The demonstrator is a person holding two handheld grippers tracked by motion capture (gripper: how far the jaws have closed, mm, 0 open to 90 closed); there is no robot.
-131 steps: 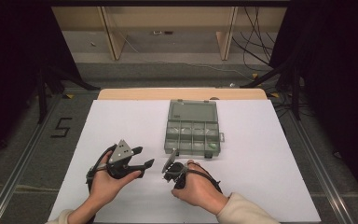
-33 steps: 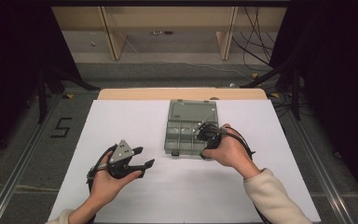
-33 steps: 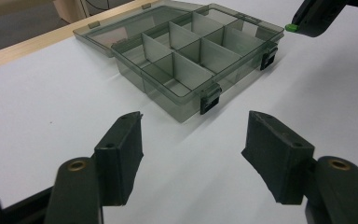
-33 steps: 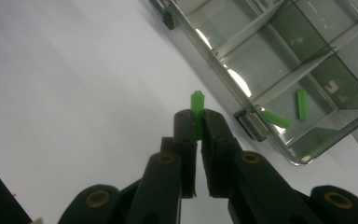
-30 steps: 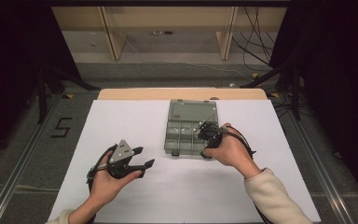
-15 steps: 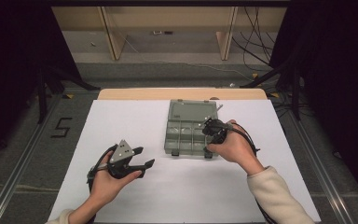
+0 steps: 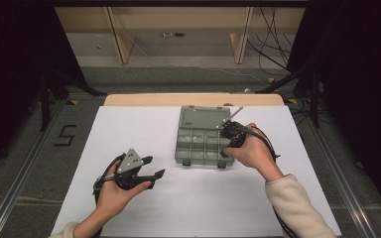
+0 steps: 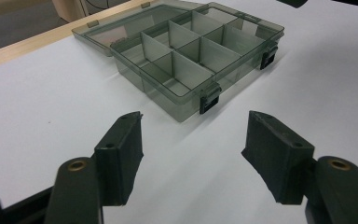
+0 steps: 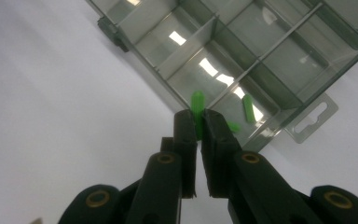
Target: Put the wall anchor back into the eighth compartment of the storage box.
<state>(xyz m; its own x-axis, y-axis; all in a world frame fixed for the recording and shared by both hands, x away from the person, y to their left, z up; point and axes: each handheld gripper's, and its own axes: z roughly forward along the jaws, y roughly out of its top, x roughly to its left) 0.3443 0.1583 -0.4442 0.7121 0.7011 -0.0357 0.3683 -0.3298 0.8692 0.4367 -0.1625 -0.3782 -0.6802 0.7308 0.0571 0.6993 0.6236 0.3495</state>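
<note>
A smoky grey compartment box [image 7: 193, 148] lies open in the middle of the white table, its lid [image 7: 203, 117] folded back on the far side. My right gripper [image 7: 224, 131] hovers at the box's right side, shut on a small green peg [image 9: 196, 102] that sticks out past the tips. Two more green pegs [image 9: 248, 108] lie in a corner compartment of the box [image 9: 223, 46] just beyond the jaws. My left gripper [image 7: 154, 167] rests at the near left, open and with nothing in it, pointing toward the box [image 8: 196, 51]. Its jaws [image 8: 193, 140] stand wide apart.
White sheet [image 7: 144, 129] covers the table, with a wooden strip [image 7: 193, 99] along the far edge. Two black latches [image 8: 209, 103] sit on the box's front wall. Floor, rails and cables surround the table.
Since the oldest frame my right hand has travelled from the near table edge up to the box's right side. Over the last second it has only edged slightly farther. The left hand has stayed still.
</note>
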